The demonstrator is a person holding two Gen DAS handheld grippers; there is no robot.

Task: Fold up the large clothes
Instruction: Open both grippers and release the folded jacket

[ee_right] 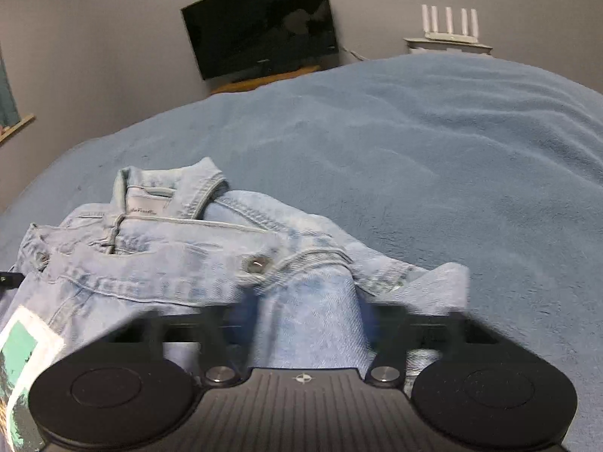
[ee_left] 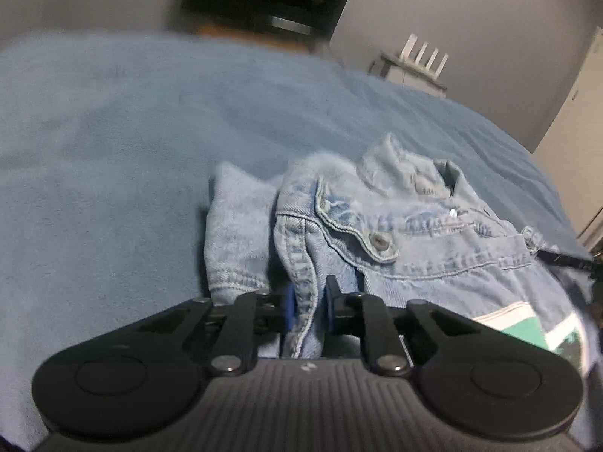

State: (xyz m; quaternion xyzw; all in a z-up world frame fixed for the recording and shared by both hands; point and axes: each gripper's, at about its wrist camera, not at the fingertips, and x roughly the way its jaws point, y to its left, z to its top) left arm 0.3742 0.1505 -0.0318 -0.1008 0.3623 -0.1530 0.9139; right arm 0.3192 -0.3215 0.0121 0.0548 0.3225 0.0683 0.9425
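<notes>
A light blue denim jacket (ee_left: 414, 233) lies bunched on a blue blanket (ee_left: 132, 132), collar away from me, a white and green patch near its front edge. My left gripper (ee_left: 307, 301) is shut on a seamed fold at the jacket's left side. In the right wrist view the jacket (ee_right: 169, 260) fills the lower left. My right gripper (ee_right: 307, 320) has a thick fold of denim between its blurred blue pads, which stand fairly wide apart against the cloth.
The blue blanket (ee_right: 433, 150) covers the whole bed. A dark TV (ee_right: 260, 22) hangs on the grey wall beyond it. A white router with antennas (ee_right: 450, 26) sits on a shelf at the back right. A door (ee_left: 573, 120) stands at the right.
</notes>
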